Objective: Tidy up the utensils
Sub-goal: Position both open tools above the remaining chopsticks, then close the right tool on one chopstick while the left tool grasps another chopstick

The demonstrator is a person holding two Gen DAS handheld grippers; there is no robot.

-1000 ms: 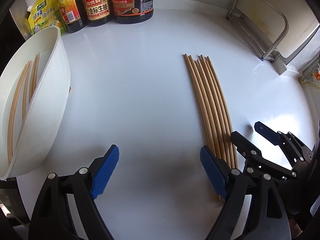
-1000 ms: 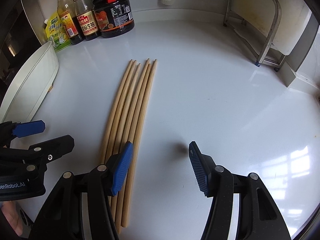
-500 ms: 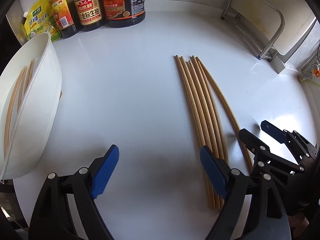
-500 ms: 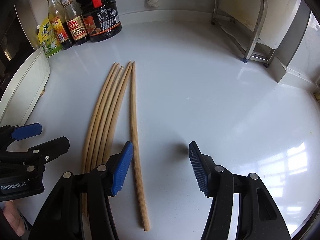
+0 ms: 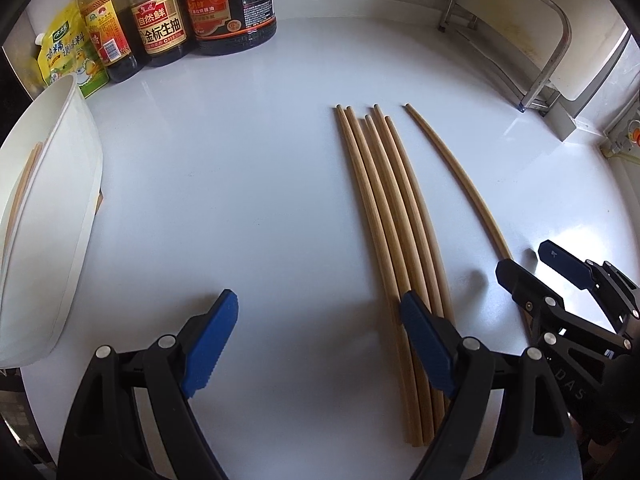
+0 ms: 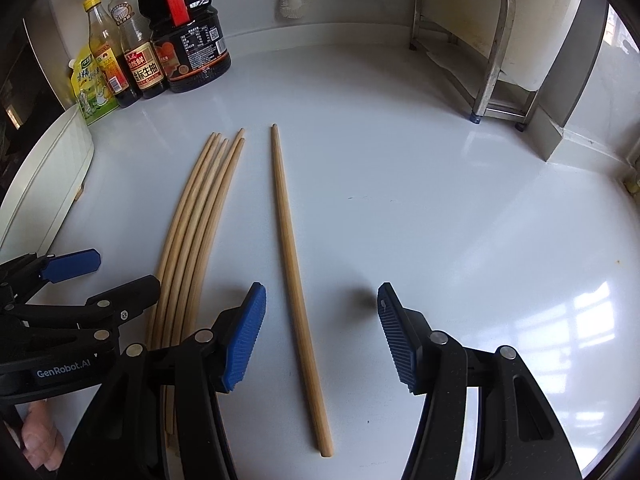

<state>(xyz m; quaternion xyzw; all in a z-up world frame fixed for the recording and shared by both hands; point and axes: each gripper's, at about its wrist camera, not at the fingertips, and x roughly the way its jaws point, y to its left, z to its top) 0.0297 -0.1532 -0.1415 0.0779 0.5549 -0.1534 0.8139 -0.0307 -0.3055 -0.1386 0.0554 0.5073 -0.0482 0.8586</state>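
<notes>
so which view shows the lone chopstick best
The right wrist view: the lone chopstick lies whole between the open right tongs. In the left wrist view its near end hides behind the right tongs.

Home kitchen: white counter (image 6: pixel 400 200), soy sauce bottles (image 5: pixel 230 8), chopsticks (image 5: pixel 392 220).

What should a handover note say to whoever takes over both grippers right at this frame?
Left gripper: open, empty, low over the counter, its right finger above the bundle of five chopsticks.
Right gripper: open, empty, straddling the single chopstick that lies apart to the right of the bundle.
White tray at far left already holds a few chopsticks.
Done: some chopsticks are in the tray.
Left: likely close on the single chopstick, carry it to the tray, then the remaining five.
</notes>
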